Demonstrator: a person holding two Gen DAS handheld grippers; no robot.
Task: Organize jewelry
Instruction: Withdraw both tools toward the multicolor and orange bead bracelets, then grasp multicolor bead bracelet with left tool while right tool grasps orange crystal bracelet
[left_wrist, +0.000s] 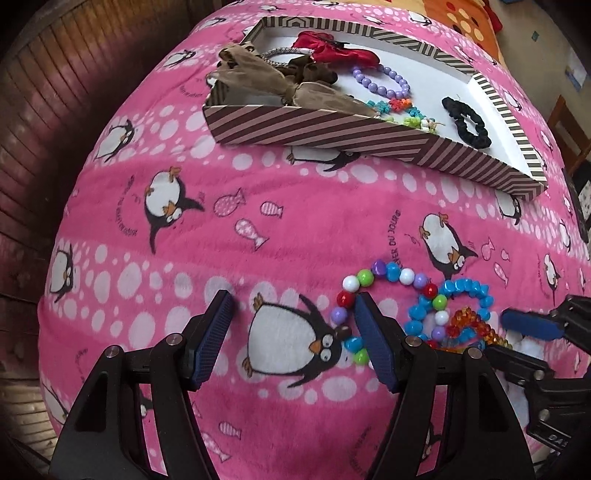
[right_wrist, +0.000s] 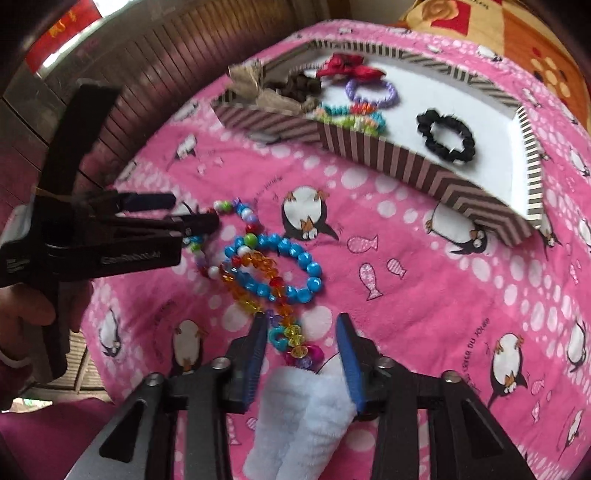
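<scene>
- Where it covers the whole work surface, the pink penguin blanket (left_wrist: 295, 229) carries every item.
- Striped box (left_wrist: 332, 129): at the far side of the blanket, holding a brown bow (left_wrist: 266, 85), red bow (left_wrist: 332, 48), purple bead bracelet (left_wrist: 384, 79) and black scrunchie (left_wrist: 467, 122).
- Left gripper (left_wrist: 291, 314): held low over the blanket, jaws wide apart and gripping nothing; its right finger (left_wrist: 373, 332) lies across the multicolour bead bracelet (left_wrist: 388, 275).
- Right gripper (right_wrist: 301, 332): also low, jaws parted, straddling a white fluffy item (right_wrist: 295, 406) and the near end of an orange bead strand (right_wrist: 258, 280); nothing is clamped.
- Blue bead bracelet (right_wrist: 291, 269): on the blanket between the two grippers, tangled with the orange strand.
</scene>
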